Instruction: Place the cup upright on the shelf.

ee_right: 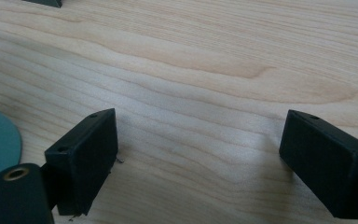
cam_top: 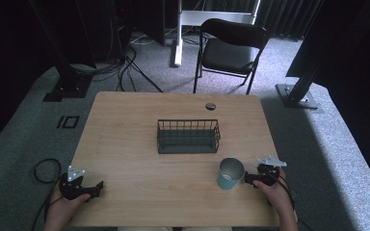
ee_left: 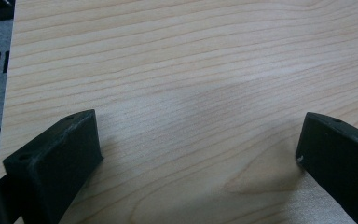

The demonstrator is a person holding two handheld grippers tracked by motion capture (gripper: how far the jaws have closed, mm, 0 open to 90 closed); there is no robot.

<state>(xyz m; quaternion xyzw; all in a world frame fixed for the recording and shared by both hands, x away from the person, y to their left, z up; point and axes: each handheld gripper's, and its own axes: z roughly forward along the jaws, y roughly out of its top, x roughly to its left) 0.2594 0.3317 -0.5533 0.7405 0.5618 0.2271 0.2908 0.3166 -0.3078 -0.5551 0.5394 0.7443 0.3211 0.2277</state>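
Left gripper (cam_top: 96, 188) low at the near left corner of the surface (cam_top: 139, 159), jaws spread wide over bare wood, nothing between them. Right gripper (cam_top: 247, 178) at the near right, jaws likewise wide apart and empty, just beside the cup (cam_top: 231, 173). Cup upright, mouth up, in front of the wire basket (cam_top: 188, 136) and apart from it. Basket mid-surface.
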